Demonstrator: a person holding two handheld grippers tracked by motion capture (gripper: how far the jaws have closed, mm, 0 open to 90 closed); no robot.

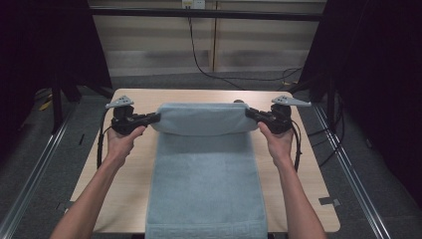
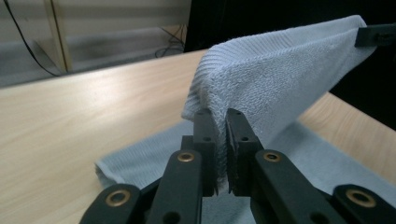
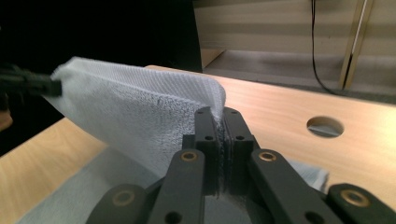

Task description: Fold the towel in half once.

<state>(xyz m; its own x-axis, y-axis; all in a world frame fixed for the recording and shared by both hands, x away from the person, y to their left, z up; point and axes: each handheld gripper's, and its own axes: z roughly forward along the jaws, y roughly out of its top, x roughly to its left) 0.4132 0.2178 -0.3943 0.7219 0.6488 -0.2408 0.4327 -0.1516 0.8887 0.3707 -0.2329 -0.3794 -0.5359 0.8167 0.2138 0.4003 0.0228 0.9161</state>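
A pale blue towel (image 1: 204,169) lies lengthwise down the middle of the wooden table (image 1: 124,174), its near end hanging over the front edge. Its far end is lifted off the table and stretched between both grippers. My left gripper (image 1: 155,118) is shut on the far left corner of the towel (image 2: 261,79); in the left gripper view the cloth is pinched between the jaws of my left gripper (image 2: 222,116). My right gripper (image 1: 250,113) is shut on the far right corner, with the towel (image 3: 135,116) clamped between the jaws of my right gripper (image 3: 220,114).
A round hole (image 3: 325,126) is cut in the tabletop near its far right. Cables (image 1: 209,69) trail over the floor behind the table. Metal rails (image 1: 358,184) run along both sides. Bare wood flanks the towel left and right.
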